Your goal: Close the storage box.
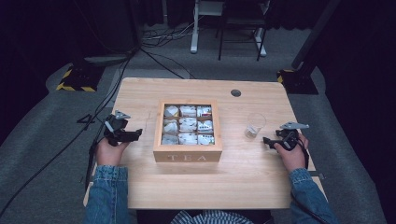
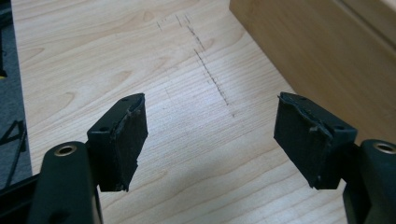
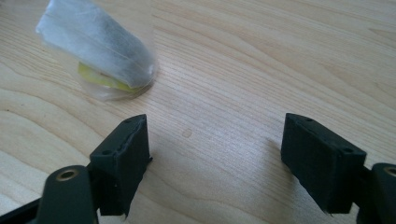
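The left claw (image 1: 135,134) rests low over the counter (image 1: 243,172), held in the person's left hand (image 1: 109,150), its jaws wide apart with nothing between them. In the left gripper view the left claw (image 2: 210,135) looks along bare pale wood marked by a faint dashed pencil line, and the side wall of the tea box (image 2: 322,60) rises just ahead and to the right of its right jaw, near but not touching.

The tea box (image 1: 187,156) is a square wooden box with the word TEA on its front wall. It sits between the two claws, just beside the left one and well apart from the right one. Its nine compartments hold white tea bags (image 1: 188,124).

The right claw (image 1: 265,140) is held in the right hand (image 1: 292,156), and its jaws also stand apart and empty. A clear glass (image 1: 255,125) stands upright on the counter just ahead of this claw, between it and the tea box, closer to the claw. In the right gripper view the right claw (image 3: 215,140) points over bare wood, and the glass (image 3: 100,56) shows ahead and to the left of the left jaw, blurred, with a white tea bag and a yellow-green tag inside it (image 3: 95,74). The jaws do not touch the glass.
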A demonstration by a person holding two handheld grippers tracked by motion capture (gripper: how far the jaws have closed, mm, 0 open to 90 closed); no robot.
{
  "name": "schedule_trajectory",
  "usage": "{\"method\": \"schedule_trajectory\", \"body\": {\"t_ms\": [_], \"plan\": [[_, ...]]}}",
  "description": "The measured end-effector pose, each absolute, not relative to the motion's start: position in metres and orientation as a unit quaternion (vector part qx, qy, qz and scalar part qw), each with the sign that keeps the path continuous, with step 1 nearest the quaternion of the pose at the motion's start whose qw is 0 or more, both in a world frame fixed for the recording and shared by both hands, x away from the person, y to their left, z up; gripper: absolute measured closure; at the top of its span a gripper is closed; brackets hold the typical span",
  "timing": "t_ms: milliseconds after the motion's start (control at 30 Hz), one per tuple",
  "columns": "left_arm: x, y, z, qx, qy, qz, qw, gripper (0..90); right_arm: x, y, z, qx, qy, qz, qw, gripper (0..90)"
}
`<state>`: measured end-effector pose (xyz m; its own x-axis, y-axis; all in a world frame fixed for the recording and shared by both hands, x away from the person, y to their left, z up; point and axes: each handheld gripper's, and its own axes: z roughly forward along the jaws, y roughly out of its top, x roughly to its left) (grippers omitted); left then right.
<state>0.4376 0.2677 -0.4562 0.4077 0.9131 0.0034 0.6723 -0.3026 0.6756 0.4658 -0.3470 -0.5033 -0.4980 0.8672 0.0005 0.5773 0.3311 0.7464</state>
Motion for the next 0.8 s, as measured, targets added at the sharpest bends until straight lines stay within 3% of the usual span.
{"method": "schedule_trajectory", "body": {"t_ms": [800], "plan": [[0.45,0.264,-0.494,0.798,0.5,0.196,0.275,23.4,0.466,-0.347,-0.503,0.457,0.79,0.354,0.205,24.0]]}}
